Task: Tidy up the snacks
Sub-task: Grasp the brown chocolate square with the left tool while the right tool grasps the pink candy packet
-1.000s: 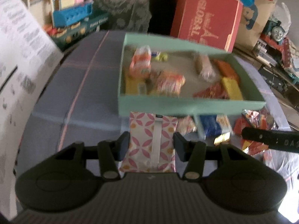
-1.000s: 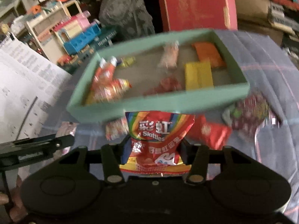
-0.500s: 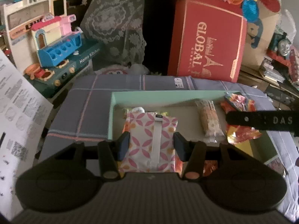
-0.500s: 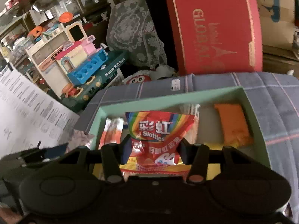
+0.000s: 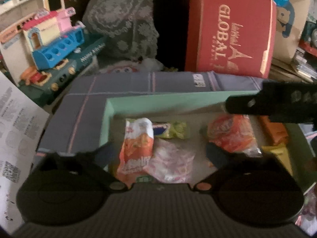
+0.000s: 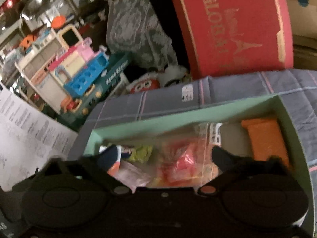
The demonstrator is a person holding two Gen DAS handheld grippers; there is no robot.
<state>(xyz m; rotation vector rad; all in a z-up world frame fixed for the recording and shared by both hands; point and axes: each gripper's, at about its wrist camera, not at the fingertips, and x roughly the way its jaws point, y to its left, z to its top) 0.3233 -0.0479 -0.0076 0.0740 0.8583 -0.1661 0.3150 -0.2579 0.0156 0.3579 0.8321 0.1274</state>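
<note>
While both fingers open, packets unclamped | red box [image 5: 229,31] reads "GLOBAL" | packet labels blurred, perhaps unreadable

Opening tongs [image 6: 164,156] over green box [image 6: 198,117]

Both views are taken from behind a pair of fingers, looking forward and steeply down. The left wrist view is held close over the near left part of the mint-green box [image 5: 152,101], whose left wall and far wall are seen. The right wrist view is set just as close, seemingly further right, since the box's right wall [image 6: 293,130] is taken in. Shared by both are the box interior, the grey checked cloth [image 5: 83,107], the red carton [image 5: 229,29] and the toy kitchen [image 6: 79,71] behind.
</note>
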